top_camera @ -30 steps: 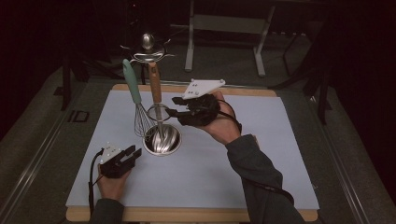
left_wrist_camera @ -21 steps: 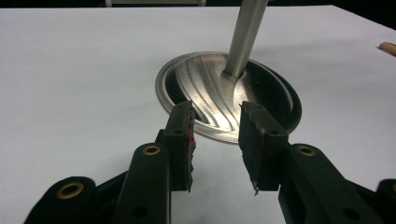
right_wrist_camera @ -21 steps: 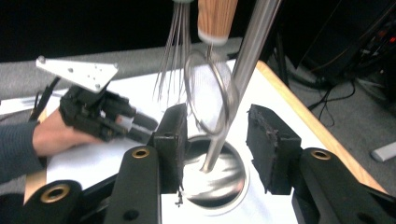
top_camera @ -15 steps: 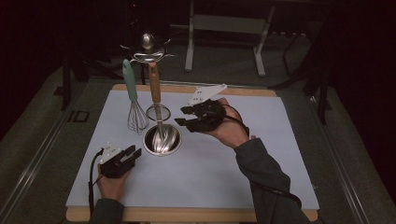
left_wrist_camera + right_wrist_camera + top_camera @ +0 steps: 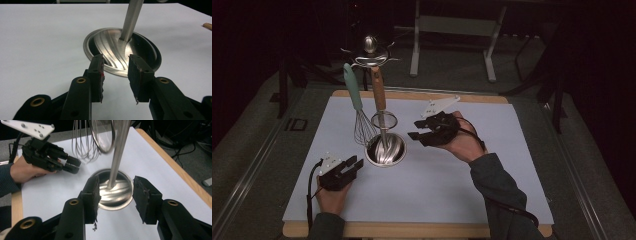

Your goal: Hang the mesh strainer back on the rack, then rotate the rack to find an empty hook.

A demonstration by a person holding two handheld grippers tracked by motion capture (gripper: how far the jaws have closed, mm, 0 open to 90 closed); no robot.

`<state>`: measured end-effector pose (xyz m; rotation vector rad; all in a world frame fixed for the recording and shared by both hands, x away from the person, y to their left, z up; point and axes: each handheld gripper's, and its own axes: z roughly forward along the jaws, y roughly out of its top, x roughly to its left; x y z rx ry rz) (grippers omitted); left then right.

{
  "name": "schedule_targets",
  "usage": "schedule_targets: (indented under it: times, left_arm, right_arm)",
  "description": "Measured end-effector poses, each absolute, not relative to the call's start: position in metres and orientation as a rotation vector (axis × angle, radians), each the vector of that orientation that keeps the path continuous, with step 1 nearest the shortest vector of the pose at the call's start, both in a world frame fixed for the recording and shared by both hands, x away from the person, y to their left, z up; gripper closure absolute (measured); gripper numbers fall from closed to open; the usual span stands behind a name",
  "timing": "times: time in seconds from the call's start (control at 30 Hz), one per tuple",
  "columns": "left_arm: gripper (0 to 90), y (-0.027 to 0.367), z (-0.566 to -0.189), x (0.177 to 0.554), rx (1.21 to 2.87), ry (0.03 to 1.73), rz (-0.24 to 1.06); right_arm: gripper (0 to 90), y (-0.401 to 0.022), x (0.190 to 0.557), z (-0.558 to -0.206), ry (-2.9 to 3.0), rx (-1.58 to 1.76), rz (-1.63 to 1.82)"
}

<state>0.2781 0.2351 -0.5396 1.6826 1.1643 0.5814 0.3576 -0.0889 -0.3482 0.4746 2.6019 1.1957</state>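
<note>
Right gripper point(image 5: 419, 130) withdrawn from whisk point(image 5: 362, 117), empty

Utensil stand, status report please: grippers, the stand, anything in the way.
Left gripper open, right gripper open. Utensil stand upright, whisk and strainer hanging. Nothing between jaws and stand.

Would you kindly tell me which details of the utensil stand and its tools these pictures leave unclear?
- Hooks on the stand top, high view: too small and dark against the background to tell how the whisk and strainer hang.
- Stand pole, left gripper view: cut off by the top edge.
- Whisk wires, right gripper view: cut off by the top edge; handle unseen.
- Strainer mesh, right gripper view: blurred and cut off by the top edge.
</note>
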Motion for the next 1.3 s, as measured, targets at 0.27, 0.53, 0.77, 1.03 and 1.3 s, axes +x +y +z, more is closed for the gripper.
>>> schedule_targets:
  times: [0.27,0.53,0.77,1.03,1.3]
  left_arm:
    - [65.9,0.235,-0.540,0.278,1.684,1.165,0.583]
    - [66.1,0.234,-0.539,0.278,1.686,1.162,0.586]
    - [67.5,0.235,-0.539,0.277,1.678,1.161,0.586]
    - [73.3,0.241,-0.537,0.275,1.614,1.174,0.559]
    - [90.0,0.245,-0.515,0.262,1.522,1.125,0.559]
  right_arm:
    - [54.7,-0.104,0.359,-0.365,2.616,0.521,1.170]
    - [53.3,-0.124,0.356,-0.390,2.610,0.606,1.138]
    - [52.9,-0.145,0.349,-0.408,2.579,0.670,1.099]
    - [52.8,-0.174,0.339,-0.431,2.537,0.780,1.111]
    - [52.8,-0.190,0.332,-0.454,2.506,0.863,1.078]
